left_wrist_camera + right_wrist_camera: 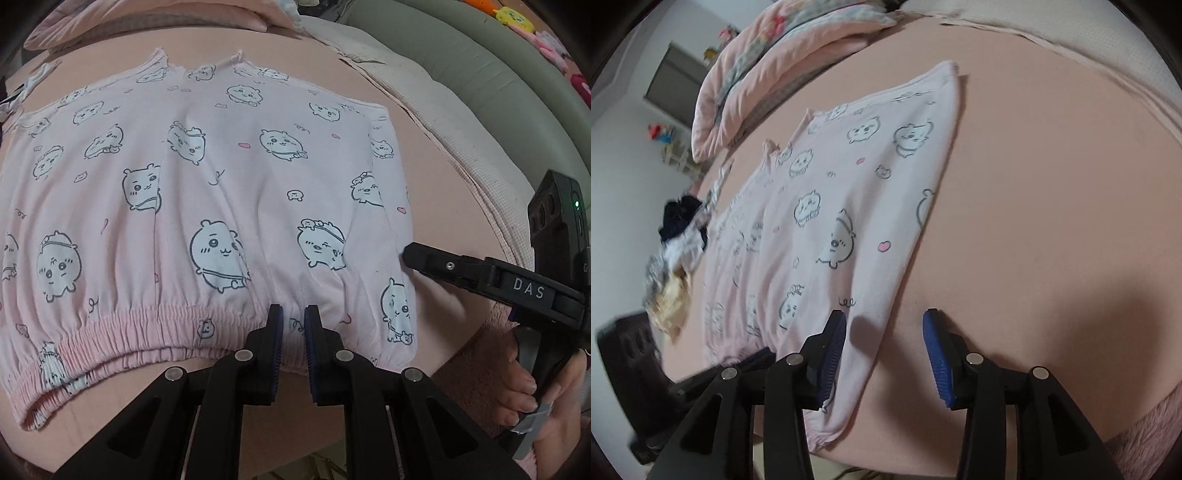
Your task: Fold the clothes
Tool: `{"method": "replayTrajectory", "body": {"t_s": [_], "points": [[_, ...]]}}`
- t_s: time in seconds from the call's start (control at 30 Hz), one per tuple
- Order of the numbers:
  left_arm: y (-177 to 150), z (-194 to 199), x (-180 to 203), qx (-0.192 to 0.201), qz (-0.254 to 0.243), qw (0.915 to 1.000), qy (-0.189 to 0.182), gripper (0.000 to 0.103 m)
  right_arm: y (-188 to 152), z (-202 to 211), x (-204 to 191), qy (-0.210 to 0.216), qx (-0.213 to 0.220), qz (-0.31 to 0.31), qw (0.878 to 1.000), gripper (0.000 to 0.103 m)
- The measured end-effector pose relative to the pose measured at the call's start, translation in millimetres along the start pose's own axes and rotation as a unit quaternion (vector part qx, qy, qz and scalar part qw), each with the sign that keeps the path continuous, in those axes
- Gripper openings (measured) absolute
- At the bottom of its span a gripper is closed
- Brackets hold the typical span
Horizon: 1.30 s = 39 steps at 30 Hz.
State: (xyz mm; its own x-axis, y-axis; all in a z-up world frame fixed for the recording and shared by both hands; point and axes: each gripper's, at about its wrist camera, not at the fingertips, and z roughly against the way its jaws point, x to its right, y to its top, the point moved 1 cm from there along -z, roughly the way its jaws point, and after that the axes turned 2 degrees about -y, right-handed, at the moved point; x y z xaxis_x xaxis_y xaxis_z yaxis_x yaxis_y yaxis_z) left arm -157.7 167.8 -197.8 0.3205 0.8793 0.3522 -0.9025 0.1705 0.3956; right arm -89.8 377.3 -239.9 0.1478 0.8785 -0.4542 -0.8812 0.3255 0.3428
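**A:** So it's a bedroom, a bed with a pink sheet (pixel 1052 184), and right at the near edge lie the pink pyjama shorts (pixel 207 192) with the little cartoon critters on them, spread flat, elastic waistband (pixel 122 328) closest to us. The left claw (pixel 293 315) sits over the waistband with its jaws almost shut; can't see any cloth pinched between them, so I'd call it closed on nothing. The right claw (pixel 884 325) is at the shorts' right side edge, jaws apart, and the fabric edge lies between the pads without being squeezed.

**B:** How far along though?

**A:** Barely started, I'd say. Laid out and fairly smooth, but no fold that I can spot. The whole folding is left.

**B:** Anything in the way?

**A:** Not really. Bare sheet on the right, so room to work there. Off to the left there's a pile of other clothes (pixel 677 254), further back a rolled-up quilt (pixel 768 62), and a beige padded edge (pixel 424 99) runs along the far right.
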Motion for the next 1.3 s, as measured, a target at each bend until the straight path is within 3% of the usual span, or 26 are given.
{"method": "replayTrajectory", "body": {"t_s": [0.1, 0.17, 0.27, 0.4, 0.53, 0.7, 0.9, 1.0, 1.07, 1.2, 1.3], "points": [[-1, 2, 0, 0.006, -0.004, 1.0, 0.001, 0.01, -2, -5, -8, 0.001, -0.003, 0.019, 1.0, 0.039], [0, 4, 3, 0.01, -0.007, 0.9999, 0.003, 0.01, -5, -9, -13, 0.002, -0.004, 0.029, 1.0, 0.013], [1, 5, 6, 0.014, -0.012, 0.9998, 0.004, 0.01, -8, -8, -20, -0.019, 0.01, 0.043, 0.999, 0.001], [1, 6, 3, 0.014, -0.006, 0.9999, -0.003, 0.01, -15, 9, -21, -0.06, 0.044, 0.052, 0.996, 0.001], [0, 2, 1, 0.005, -0.009, 0.9999, -0.003, 0.01, -20, 21, -7, -0.073, 0.05, 0.026, 0.996, 0.0], [2, 2, 4, 0.003, -0.019, 0.9998, 0.002, 0.01, -18, 21, 22, -0.039, 0.022, -0.044, 0.998, 0.0], [4, 19, 16, 0.037, -0.04, 0.998, -0.032, 0.01, -38, 41, 0, 0.012, 0.044, -0.021, 0.999, 0.004], [0, -1, 13, -0.005, -0.035, 0.9992, -0.016, 0.011, -46, 28, -21, -0.006, 0.025, 0.022, 0.999, 0.01], [-5, -1, 12, -0.004, -0.035, 0.9993, -0.016, 0.011, -50, 10, -26, -0.041, -0.011, 0.039, 0.998, 0.013], [-16, 12, 6, -0.035, -0.037, 0.9985, -0.022, 0.011, -52, 16, -21, -0.038, -0.011, 0.021, 0.999, 0.012], [-26, 27, -13, -0.004, -0.017, 0.9998, 0.002, 0.011, -53, 24, -24, -0.019, 0.005, 0.02, 1.0, 0.013]]}}
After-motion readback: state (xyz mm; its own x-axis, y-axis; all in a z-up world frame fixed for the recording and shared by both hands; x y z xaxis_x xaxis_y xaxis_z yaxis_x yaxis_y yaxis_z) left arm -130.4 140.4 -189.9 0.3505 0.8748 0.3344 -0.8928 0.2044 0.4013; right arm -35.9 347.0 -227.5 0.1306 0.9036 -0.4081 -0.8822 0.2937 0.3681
